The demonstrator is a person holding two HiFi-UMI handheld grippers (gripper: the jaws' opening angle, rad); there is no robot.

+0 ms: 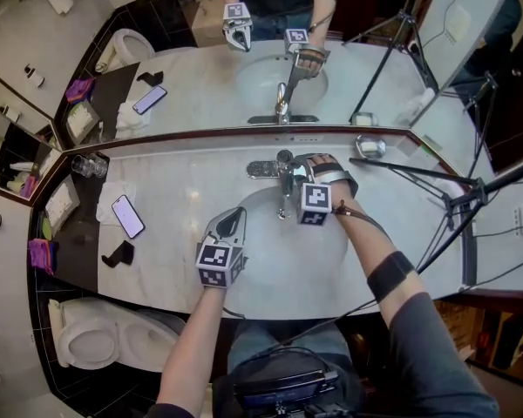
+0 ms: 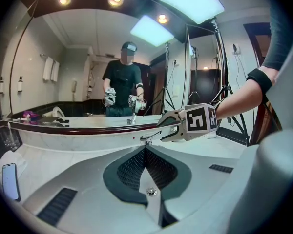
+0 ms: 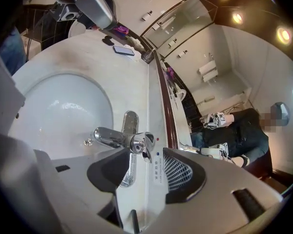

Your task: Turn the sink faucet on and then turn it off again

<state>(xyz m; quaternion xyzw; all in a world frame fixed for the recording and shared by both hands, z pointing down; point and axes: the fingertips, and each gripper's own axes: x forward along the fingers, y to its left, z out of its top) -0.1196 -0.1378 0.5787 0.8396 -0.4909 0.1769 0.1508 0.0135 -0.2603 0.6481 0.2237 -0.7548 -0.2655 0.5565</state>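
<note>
The chrome faucet (image 1: 284, 177) stands at the back of the white basin (image 1: 270, 259). My right gripper (image 1: 298, 184) is right beside it, and its marker cube faces the camera. In the right gripper view the jaws (image 3: 144, 155) stand open either side of the faucet's lever head (image 3: 137, 141), and the pads do not press on it. The spout (image 3: 106, 136) reaches out over the bowl, with no stream of water showing. My left gripper (image 1: 234, 216) hovers over the basin's near left side, shut (image 2: 145, 149) with nothing in it. It looks toward the faucet (image 2: 146, 139) and the right gripper (image 2: 178, 126).
A phone (image 1: 128, 216), a white cloth (image 1: 112, 200), a glass (image 1: 89, 165) and a small black object (image 1: 118, 253) lie on the counter's left. A soap dish (image 1: 370, 146) and a tripod (image 1: 458, 203) stand at the right. The mirror (image 1: 349, 68) runs behind. A toilet (image 1: 96, 338) sits lower left.
</note>
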